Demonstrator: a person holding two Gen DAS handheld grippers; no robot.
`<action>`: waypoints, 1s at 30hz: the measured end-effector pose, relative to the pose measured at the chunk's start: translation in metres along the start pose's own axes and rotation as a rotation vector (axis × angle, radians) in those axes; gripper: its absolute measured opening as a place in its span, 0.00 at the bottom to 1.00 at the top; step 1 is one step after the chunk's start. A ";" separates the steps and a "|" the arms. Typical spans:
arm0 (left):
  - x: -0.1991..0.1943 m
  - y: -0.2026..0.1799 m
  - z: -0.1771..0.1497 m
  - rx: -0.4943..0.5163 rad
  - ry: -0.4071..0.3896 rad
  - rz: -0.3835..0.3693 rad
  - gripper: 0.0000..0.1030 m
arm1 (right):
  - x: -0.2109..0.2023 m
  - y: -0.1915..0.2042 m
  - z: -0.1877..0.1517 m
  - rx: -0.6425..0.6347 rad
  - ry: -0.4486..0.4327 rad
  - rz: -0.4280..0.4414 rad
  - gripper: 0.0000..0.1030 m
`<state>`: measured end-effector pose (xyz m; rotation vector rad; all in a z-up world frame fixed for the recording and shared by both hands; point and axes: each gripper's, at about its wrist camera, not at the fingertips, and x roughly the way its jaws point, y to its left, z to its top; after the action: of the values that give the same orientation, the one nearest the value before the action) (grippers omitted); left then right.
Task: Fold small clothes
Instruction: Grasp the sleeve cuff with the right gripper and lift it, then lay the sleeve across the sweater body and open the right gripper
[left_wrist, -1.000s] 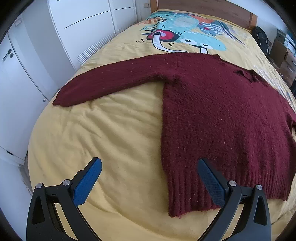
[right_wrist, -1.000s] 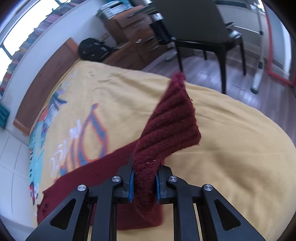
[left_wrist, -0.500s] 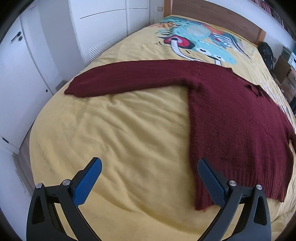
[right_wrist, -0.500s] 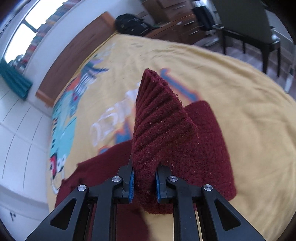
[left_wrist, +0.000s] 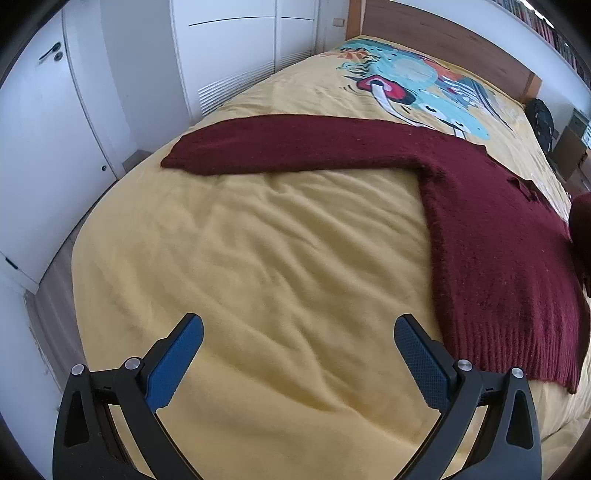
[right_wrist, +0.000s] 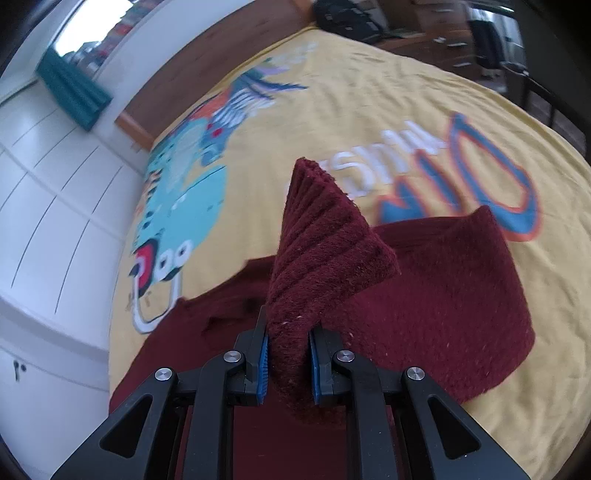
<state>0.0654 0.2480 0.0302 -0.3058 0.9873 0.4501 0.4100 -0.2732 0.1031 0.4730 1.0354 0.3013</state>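
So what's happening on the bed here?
A person with a handheld gripper in each hand is folding a dark red sweater spread on a yellow bedspread. The right gripper is shut on the ribbed cuff of one sleeve, lifted and curling in over the sweater's body. The left gripper is open and holds nothing, above bare bedspread beside the hem. The other sleeve lies stretched out flat, not yet folded.

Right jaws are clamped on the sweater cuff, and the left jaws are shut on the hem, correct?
Not quite. The right gripper is clamped on the ribbed cuff, but the left wrist view shows the left gripper open over the yellow bedspread, holding nothing, with the maroon sweater hem off to its right.
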 end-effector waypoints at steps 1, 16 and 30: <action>0.000 0.003 0.000 -0.004 0.002 -0.001 0.99 | 0.004 0.011 -0.002 -0.008 0.005 0.011 0.17; -0.001 0.050 -0.007 -0.084 0.012 0.013 0.99 | 0.058 0.123 -0.044 -0.093 0.044 0.174 0.17; 0.008 0.062 -0.015 -0.110 0.046 0.021 0.99 | 0.100 0.146 -0.110 -0.387 0.167 0.051 0.21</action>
<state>0.0275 0.2965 0.0124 -0.4069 1.0129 0.5197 0.3596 -0.0772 0.0561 0.1256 1.0964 0.5812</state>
